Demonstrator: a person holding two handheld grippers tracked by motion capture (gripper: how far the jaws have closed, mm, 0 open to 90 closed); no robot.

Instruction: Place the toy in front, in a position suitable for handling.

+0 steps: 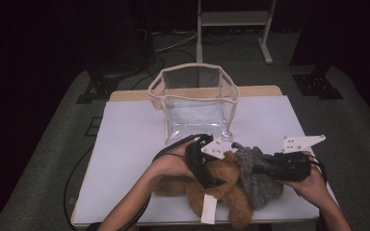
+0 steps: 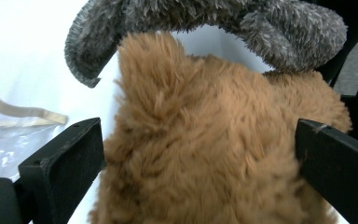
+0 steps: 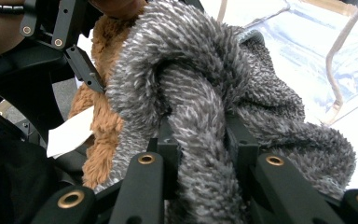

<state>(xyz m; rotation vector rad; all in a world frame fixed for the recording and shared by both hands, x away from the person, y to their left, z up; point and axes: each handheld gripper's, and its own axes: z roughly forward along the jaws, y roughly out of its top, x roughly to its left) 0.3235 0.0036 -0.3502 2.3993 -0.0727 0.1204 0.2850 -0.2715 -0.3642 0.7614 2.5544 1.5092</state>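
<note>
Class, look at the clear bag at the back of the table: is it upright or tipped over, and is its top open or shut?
Upright and open. The clear bag stands on its base on the table, its cream-trimmed rim spread wide.

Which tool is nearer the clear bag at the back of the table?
Left. The left tool sits just in front of the clear bag, over the brown plush; the right tool is farther off to the right, gripping the grey plush.

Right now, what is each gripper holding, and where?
Right gripper: shut on a fold of the grey plush. Left gripper: open astride the brown plush, holding nothing.
</note>
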